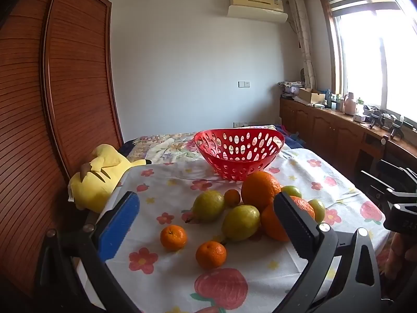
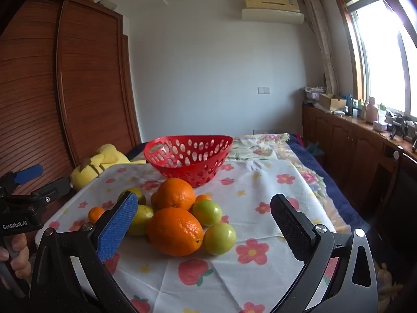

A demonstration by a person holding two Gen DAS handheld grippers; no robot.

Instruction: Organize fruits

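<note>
Left tongs [image 1: 208, 221] spread wide, nothing between the pads, hanging over the near end of the bed [image 1: 299, 161] with its flowered cloth [image 1: 161, 182]. Ahead of them, framed by the blue pad and the black one, lies the fruit heap. Nearest are two mandarins [image 1: 173, 237] [image 1: 210, 254], side by side on the cloth, a little apart from the rest. Behind them two yellow-green pears [image 1: 208, 205] [image 1: 241, 223], touching, with a third small mandarin [image 1: 232, 197] tucked just beyond. A big orange [image 1: 260, 190] tops the heap; a second orange [image 1: 273, 221] sits partly hidden behind the black pad, and two green fruits [image 1: 292, 191] [image 1: 318, 208] peek out on the right side.

Right tongs [image 2: 204, 224] gaping just as wide, empty too. From this side the heap sits toward the blue pad: a big orange [image 2: 175, 231] closest, another orange [image 2: 176, 194] behind it, two green fruits [image 2: 207, 211] [image 2: 219, 238] touching on the right. A pear [image 2: 140, 217] is half covered by the blue pad, and a mandarin [image 2: 96, 214] shows left of it.

Past the heap, toward the middle of the bed, stands the red basket [image 1: 238, 154], upright, holes all round, no fruit inside. It is just beyond the top orange.

At the bed's left edge, against the wooden wardrobe [image 1: 65, 78], slumps a yellow plush toy [image 1: 99, 180]. Along the right wall runs a counter [image 2: 365, 135] under the window, crowded with small things. A hand [image 2: 15, 255] grips the left tool's handle at the right view's left edge.
</note>
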